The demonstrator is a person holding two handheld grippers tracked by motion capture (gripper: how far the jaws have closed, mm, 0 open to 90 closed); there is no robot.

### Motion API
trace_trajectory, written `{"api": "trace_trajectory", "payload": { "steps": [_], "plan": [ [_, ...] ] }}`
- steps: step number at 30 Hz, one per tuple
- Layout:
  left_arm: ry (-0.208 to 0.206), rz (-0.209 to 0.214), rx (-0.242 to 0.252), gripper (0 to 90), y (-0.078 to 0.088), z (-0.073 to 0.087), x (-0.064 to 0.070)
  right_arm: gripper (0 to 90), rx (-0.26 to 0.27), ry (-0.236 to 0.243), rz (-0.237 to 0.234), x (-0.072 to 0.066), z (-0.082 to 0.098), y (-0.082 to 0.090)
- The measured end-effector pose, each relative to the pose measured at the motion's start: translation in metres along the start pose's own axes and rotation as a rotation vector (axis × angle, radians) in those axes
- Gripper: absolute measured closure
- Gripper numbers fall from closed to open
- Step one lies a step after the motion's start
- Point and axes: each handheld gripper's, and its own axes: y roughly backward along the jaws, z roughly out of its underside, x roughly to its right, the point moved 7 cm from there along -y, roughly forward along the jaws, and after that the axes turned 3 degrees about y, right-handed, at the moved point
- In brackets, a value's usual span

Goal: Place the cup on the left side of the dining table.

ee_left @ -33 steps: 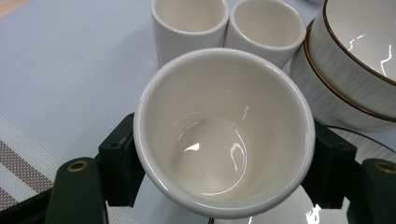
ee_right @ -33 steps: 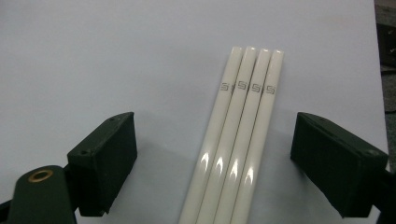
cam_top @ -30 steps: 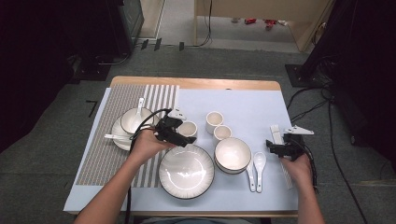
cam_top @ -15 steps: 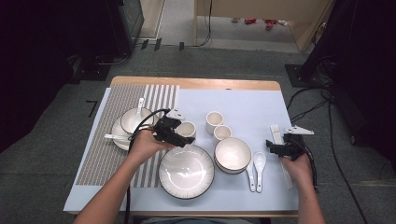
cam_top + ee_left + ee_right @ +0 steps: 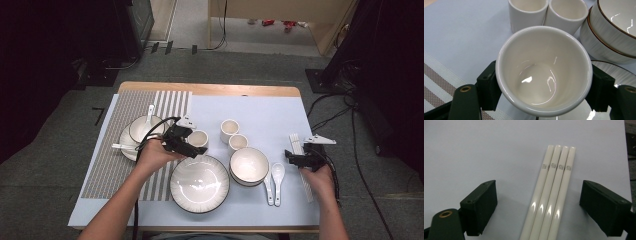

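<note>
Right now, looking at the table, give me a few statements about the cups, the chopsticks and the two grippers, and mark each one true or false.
1. The left gripper has a white cup between its jaws. True.
2. The cup in the left gripper is full of liquid. False: it is empty, its glazed bottom shows.
3. Two more small cups stand side by side beyond the held cup. True.
4. The right gripper is clamped on the chopsticks. False: its jaws stand wide on either side of the chopsticks, clear of them.
5. Four white chopsticks lie side by side on the pale cloth. True.
6. The large plate holds a spoon. False: the plate is bare; two white spoons lie right of the bowl.
</note>
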Motion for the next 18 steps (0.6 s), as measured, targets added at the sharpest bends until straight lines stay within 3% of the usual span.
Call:
{"api": "trace_trajectory", "payload": {
  "steps": [18],
  "plan": [
    [-0.007, -0.012, -0.012, 27.9, 0.0031, -0.0005, 0.0013, 14.2, 0.0, 0.0, 0.0, 0.0, 0.0, 0.0]
  ]
}}
